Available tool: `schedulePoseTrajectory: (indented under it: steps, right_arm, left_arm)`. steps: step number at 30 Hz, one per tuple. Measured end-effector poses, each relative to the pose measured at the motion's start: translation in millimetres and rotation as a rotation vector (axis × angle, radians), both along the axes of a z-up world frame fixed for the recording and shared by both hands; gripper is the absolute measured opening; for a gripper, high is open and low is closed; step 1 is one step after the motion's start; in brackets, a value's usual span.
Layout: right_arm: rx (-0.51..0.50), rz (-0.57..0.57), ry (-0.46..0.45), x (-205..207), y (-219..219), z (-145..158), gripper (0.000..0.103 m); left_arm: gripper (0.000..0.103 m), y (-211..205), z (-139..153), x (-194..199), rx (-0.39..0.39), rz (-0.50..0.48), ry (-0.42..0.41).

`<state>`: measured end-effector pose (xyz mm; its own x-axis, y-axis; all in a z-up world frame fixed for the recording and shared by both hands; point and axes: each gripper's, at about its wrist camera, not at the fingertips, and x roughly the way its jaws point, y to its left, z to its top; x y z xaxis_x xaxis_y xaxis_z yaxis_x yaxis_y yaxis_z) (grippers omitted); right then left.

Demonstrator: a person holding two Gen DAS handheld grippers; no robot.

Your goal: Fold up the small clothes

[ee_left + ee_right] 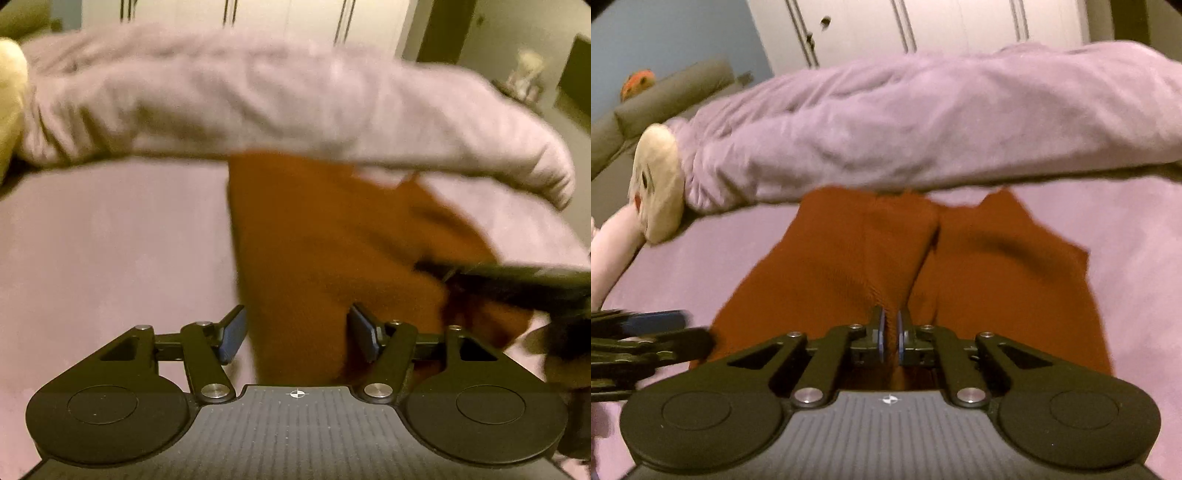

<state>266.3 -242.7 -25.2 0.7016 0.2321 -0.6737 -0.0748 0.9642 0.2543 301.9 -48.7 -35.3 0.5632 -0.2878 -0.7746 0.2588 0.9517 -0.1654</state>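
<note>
Your right hand-held gripper (891, 334) pinches a fold of the rust-orange knitted garment (905, 258) lying on the lilac bed sheet (1126, 240); your left hand-held gripper (297, 332) gapes astride its edge. Thin fabric could slip free.

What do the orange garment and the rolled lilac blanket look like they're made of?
Orange garment: likely a matte knit; fine ribbing shows near the right gripper.
Lilac blanket: probably fleece or plush, going by its soft, fuzzy, matte look and puffy creases. Motion blur leaves both uncertain.
</note>
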Motion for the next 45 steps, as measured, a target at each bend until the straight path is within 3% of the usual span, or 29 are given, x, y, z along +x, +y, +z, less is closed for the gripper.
schedulePoseTrajectory:
  steps: [2, 4, 6, 8, 10, 15, 18, 21, 26, 27, 28, 32, 35, 40, 45]
  right_arm:
    - [0.071, -0.016, 0.0, -3.2, -9.0, 1.7, 0.015]
    - [0.155, -0.069, 0.0, -6.9, -26.7, 4.5, 0.036]
    - [0.191, -0.129, 0.013, -8.6, -43.4, 2.3, 0.046]
    - [0.268, -0.149, 0.047, -5.2, -55.0, -5.1, 0.048]
    - [0.343, -0.144, 0.081, 2.4, -57.8, -13.2, 0.06]
    - [0.442, -0.073, 0.099, 19.4, -42.7, -17.8, 0.065]
    - [0.421, -0.044, 0.108, 32.7, -30.9, -20.0, 0.064]
    - [0.388, -0.017, 0.114, 40.8, -20.0, -18.3, 0.05]
    - [0.383, -0.005, 0.137, 52.8, -9.7, -20.1, 0.05]
    - [0.378, -0.008, 0.135, 54.0, -8.2, -20.2, 0.037]
    - [0.354, -0.008, 0.122, 53.6, -7.6, -19.3, 0.018]
    - [0.113, 0.061, 0.021, 44.7, 17.7, 3.0, 0.016]
    - [-0.099, 0.109, -0.114, 29.3, 34.6, 29.7, 0.015]
    - [-0.365, 0.064, -0.307, -2.7, 30.0, 54.4, 0.015]
    - [-0.437, 0.008, -0.252, -8.4, -4.7, 31.5, 0.016]
  left_arm:
    - [0.067, 1.7, -3.2, 0.2, -0.024, -0.002, -0.003]
    - [0.068, 3.2, -3.2, 0.4, -0.019, -0.003, -0.007]
    - [0.069, 3.2, -5.3, -0.1, -0.019, 0.0, -0.008]
    - [0.07, 2.6, -7.0, -2.1, -0.027, 0.005, -0.006]
    - [0.07, 1.5, -7.9, -1.3, -0.026, 0.012, -0.004]
    - [0.07, 0.7, -5.7, -1.3, -0.023, 0.01, 0.003]
    - [0.07, 0.5, -6.5, 0.3, -0.022, 0.009, 0.006]
    - [0.07, -0.5, -8.4, 0.0, -0.021, 0.004, 0.005]
    - [0.074, -1.2, -12.2, 0.5, -0.029, 0.0, 0.024]
    - [0.075, -2.3, -13.8, 0.1, -0.025, -0.003, 0.035]
    - [0.075, -2.9, -14.2, -1.1, -0.023, -0.006, 0.041]
    - [0.074, -1.1, -2.6, -14.0, -0.012, -0.007, 0.014]
    - [0.076, 3.9, 8.9, -25.8, -0.015, -0.005, -0.016]
    - [0.084, -6.5, 7.3, -32.3, -0.018, -0.055, -0.003]
    - [0.081, -25.9, -10.9, -30.2, 0.043, -0.063, 0.037]
